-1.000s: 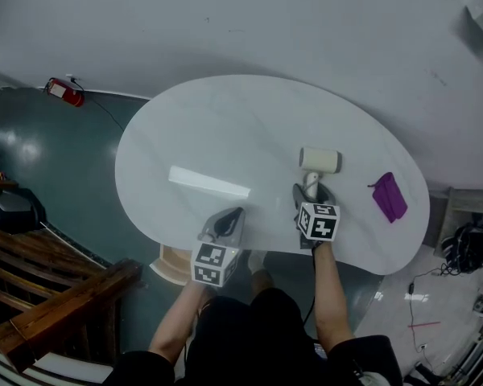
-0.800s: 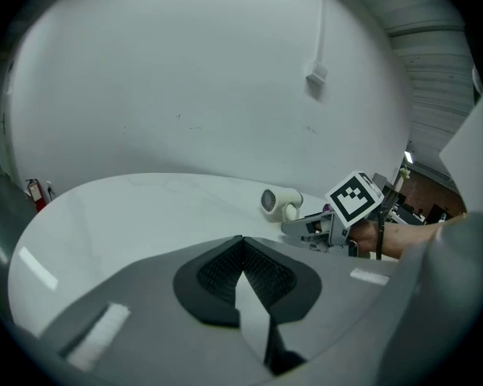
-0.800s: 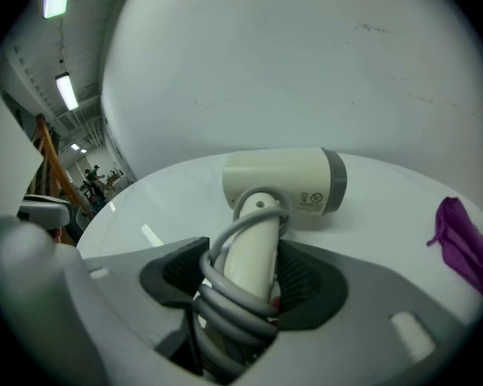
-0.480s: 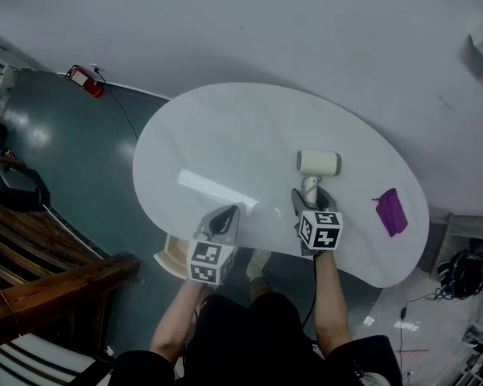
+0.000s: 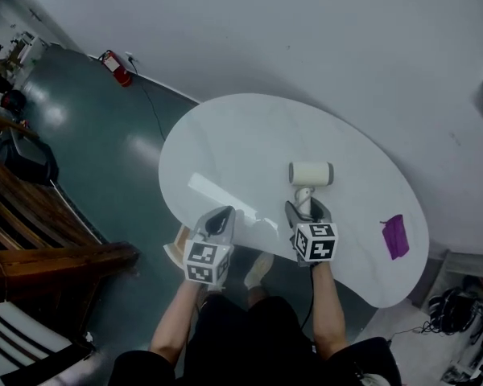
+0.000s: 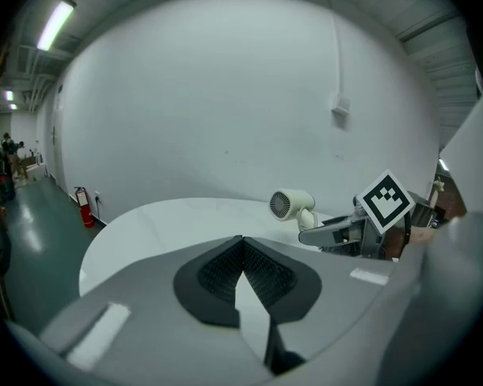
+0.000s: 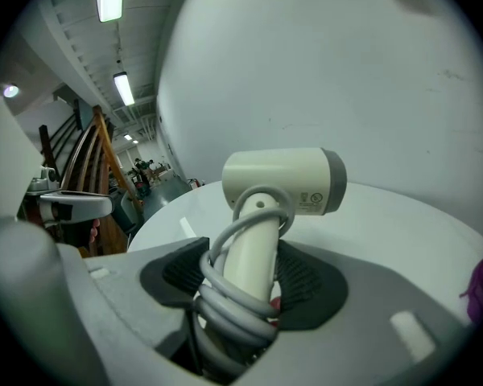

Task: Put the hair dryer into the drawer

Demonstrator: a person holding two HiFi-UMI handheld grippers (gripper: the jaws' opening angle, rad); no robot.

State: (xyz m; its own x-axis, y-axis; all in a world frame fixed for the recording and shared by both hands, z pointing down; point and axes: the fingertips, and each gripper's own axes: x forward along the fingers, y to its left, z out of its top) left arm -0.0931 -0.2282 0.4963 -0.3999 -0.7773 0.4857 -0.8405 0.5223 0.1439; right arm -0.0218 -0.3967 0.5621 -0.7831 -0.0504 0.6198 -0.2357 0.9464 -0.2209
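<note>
A cream hair dryer (image 5: 310, 174) stands over the white table (image 5: 249, 135), barrel pointing right. Its handle, wound with a grey cord, sits between the jaws of my right gripper (image 5: 306, 209), which is shut on it. In the right gripper view the hair dryer (image 7: 282, 182) rises straight out of the right gripper (image 7: 245, 276). My left gripper (image 5: 223, 215) hovers at the table's front edge, shut with nothing in it. In the left gripper view the black pads of the left gripper (image 6: 243, 248) meet, and the hair dryer (image 6: 292, 204) shows beyond them. No drawer is plainly in view.
A purple pouch (image 5: 394, 236) lies on the table's right end. A light wooden thing (image 5: 175, 246) shows under the table's front edge, mostly hidden. Dark wooden furniture (image 5: 40, 240) stands at the left, and a red fire extinguisher (image 5: 115, 67) by the wall.
The head view has swung, so the table sits further right and lower in the picture. Both grippers keep their places by the table; the right one still holds the hair dryer's handle.
</note>
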